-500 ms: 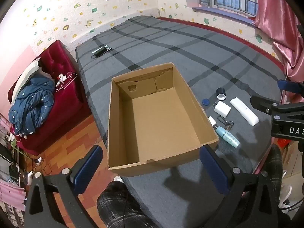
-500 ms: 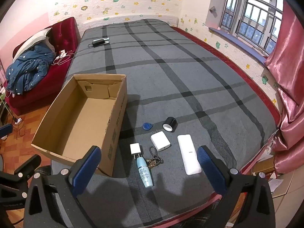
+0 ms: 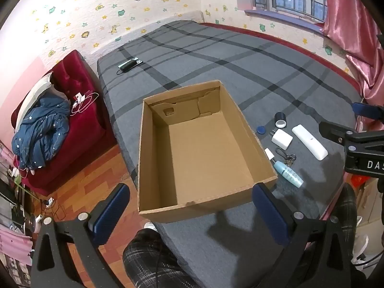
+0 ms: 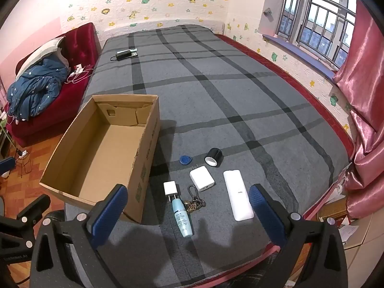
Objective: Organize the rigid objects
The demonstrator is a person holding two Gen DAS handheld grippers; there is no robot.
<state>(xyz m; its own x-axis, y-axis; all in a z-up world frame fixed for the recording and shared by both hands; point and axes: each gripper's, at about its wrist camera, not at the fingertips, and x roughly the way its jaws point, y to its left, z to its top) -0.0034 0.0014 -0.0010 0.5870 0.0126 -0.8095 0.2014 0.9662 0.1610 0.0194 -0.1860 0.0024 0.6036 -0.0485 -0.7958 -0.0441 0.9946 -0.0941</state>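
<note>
- Left gripper [image 3: 190, 212] hangs released, jaws wide, above the empty cardboard box [image 3: 204, 148].
- Right gripper [image 4: 188, 214] likewise spread, holding nothing; blue bottle [image 4: 182, 217] lies between its fingers, below.

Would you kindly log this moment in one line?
left gripper: open | right gripper: open | box: empty | bottle: on bed

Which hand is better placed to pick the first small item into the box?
Probably right: the right gripper hangs open over the blue bottle and chargers, while the left gripper faces the empty box.
</note>
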